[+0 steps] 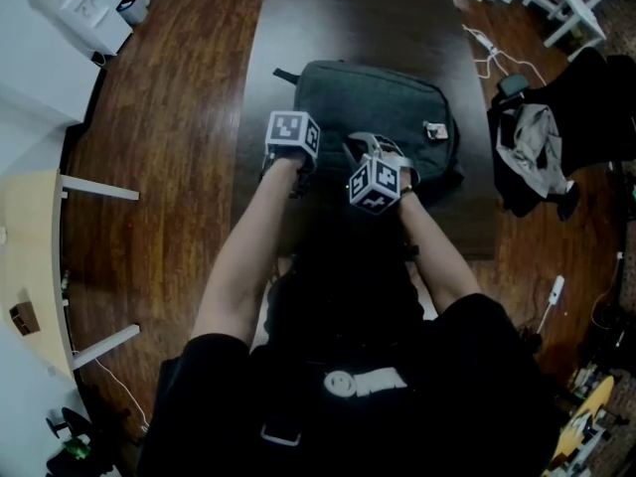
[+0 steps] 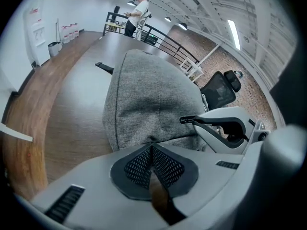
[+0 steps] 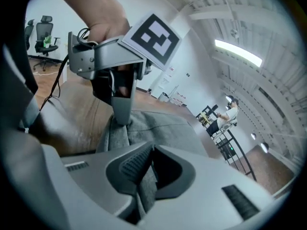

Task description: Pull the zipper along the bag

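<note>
A dark grey backpack (image 1: 383, 97) lies flat on a dark table (image 1: 298, 28). My left gripper (image 1: 289, 155) is at the bag's near left corner. In the left gripper view the left gripper (image 2: 152, 145) has its pads together, pinching the edge of the grey bag (image 2: 148, 99). My right gripper (image 1: 351, 147) sits just to the right of it on the near edge and points towards it. In the right gripper view the right gripper (image 3: 152, 152) is shut on a grey strip of the bag (image 3: 146, 183) that runs down between its pads. The zipper slider itself is not visible.
A black office chair (image 1: 571, 117) with clothes draped on it stands to the right of the table. A white cable (image 1: 487, 53) lies on the wooden floor. White furniture stands at the left. A person (image 2: 138, 13) stands far off by a railing.
</note>
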Demonstrator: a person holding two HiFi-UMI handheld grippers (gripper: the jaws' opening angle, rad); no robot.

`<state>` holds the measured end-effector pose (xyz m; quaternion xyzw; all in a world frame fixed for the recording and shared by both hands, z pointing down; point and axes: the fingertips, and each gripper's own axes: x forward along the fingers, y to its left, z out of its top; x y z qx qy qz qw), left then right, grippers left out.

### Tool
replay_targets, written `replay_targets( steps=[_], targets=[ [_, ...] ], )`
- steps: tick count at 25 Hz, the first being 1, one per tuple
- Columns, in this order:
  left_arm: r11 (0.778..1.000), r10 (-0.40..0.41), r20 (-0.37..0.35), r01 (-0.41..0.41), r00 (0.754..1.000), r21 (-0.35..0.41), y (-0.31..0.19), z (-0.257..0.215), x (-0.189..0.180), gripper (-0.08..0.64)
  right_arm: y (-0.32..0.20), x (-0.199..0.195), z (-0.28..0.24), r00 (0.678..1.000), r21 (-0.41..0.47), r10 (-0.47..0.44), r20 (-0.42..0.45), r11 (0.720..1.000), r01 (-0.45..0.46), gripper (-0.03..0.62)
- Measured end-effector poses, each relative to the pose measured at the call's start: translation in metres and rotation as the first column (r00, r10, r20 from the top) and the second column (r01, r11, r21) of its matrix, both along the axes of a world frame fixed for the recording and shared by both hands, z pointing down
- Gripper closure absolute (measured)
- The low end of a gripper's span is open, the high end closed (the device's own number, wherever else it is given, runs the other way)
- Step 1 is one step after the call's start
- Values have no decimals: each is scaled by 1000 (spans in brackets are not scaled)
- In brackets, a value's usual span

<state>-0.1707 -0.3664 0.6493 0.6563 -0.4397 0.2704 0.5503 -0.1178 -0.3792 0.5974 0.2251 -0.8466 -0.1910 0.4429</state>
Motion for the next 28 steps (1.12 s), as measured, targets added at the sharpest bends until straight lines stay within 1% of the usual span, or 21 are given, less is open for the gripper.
replay_targets(
  steps=[2,3,5,7,8,10,13,15,16,17,19,20,22,24,28],
  targets=[
    [999,33,33,-33,999,22,1,-7,3,560,1,2,0,999,-19,14,32,1000,-14,566],
    [998,42,34,-44,999,40,0,-12,6,560,1,1,0,999,-36,27,46,999,-25,566],
    [996,34,9,-34,999,77,-7,-25,12,560,-4,1,0,994,-80,73,78,995,-66,566],
    [994,11,5,-11,1000,110,-19,-34,15,560,-12,3,1,982,-137,149,119,982,-132,546],
    [993,6,11,-7,1000,119,-24,-36,16,560,-15,6,3,971,-186,197,138,968,-170,532],
    [993,13,24,-15,1000,117,-29,-32,21,560,-18,8,4,944,-302,281,175,927,-220,531],
    [995,25,67,-31,997,93,-34,-18,24,560,-23,3,-8,909,-410,345,234,883,-229,537],
    [997,40,105,-47,994,65,-31,-5,25,560,-22,2,-8,883,-486,389,264,844,-227,557],
    [997,41,105,-48,994,65,-32,-2,26,560,-21,1,-7,876,-506,399,271,833,-224,563],
    [997,38,89,-44,995,69,-34,-1,29,560,-19,-1,-6,880,-503,395,265,835,-223,563],
    [998,22,41,-24,999,64,-36,-3,33,560,-17,-2,2,908,-464,360,214,856,-229,551],
    [998,9,18,-10,1000,59,-36,-4,34,560,-16,-1,6,920,-448,345,188,864,-232,560],
    [999,-6,-12,7,1000,54,-36,-3,34,560,-16,0,9,925,-434,338,173,869,-236,574],
    [998,-4,-18,5,1000,58,-37,-2,34,560,-18,2,8,914,-452,360,184,857,-247,575],
    [998,-3,-27,5,1000,59,-38,-2,33,560,-20,11,8,895,-506,406,185,820,-267,577]
  ],
)
